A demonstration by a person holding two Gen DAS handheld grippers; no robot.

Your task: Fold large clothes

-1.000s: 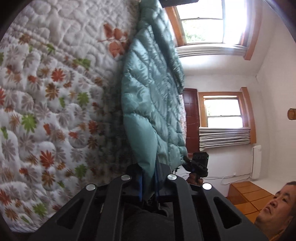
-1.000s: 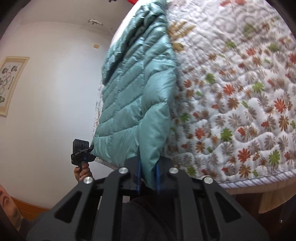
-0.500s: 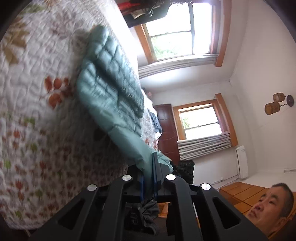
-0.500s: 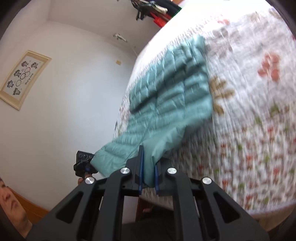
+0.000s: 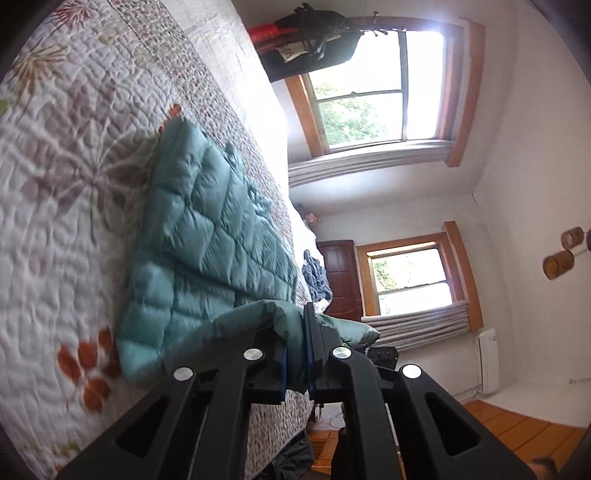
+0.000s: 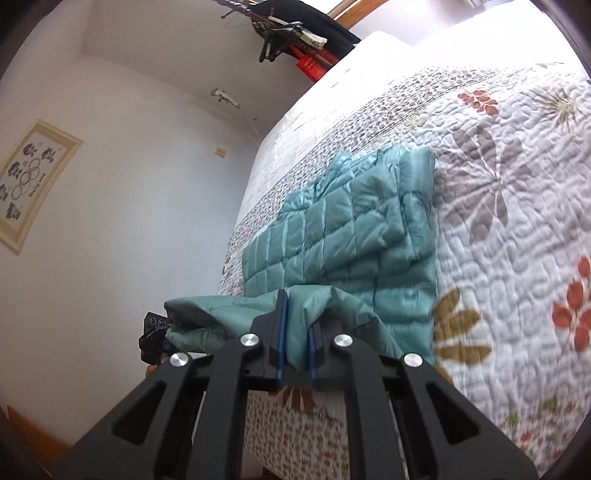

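A teal quilted puffer jacket [image 5: 207,236] lies on the floral quilted bed [image 5: 66,192], its near hem lifted off the cover. My left gripper [image 5: 295,350] is shut on one corner of that hem, with teal fabric pinched between the blue pads. In the right wrist view the same jacket [image 6: 354,229] stretches away over the bed [image 6: 517,229], and my right gripper [image 6: 297,339] is shut on the other hem corner. Each view shows the opposite gripper: the right gripper [image 5: 382,356] and the left gripper [image 6: 153,338], small, at the far end of the raised edge.
Two wood-framed windows [image 5: 373,96] and a dark door [image 5: 341,277] stand beyond the bed. A blue garment [image 5: 316,280] lies at the bed's far end. Hangers with clothes [image 6: 291,33] hang above the headboard side. A framed picture [image 6: 29,184] is on the white wall. Orange wooden floor [image 5: 517,435] runs below.
Both grippers have swung forward over the bed with the hem. The jacket, which hung stretched from the bed edge, now lies further up the quilt with its lower part folding over.
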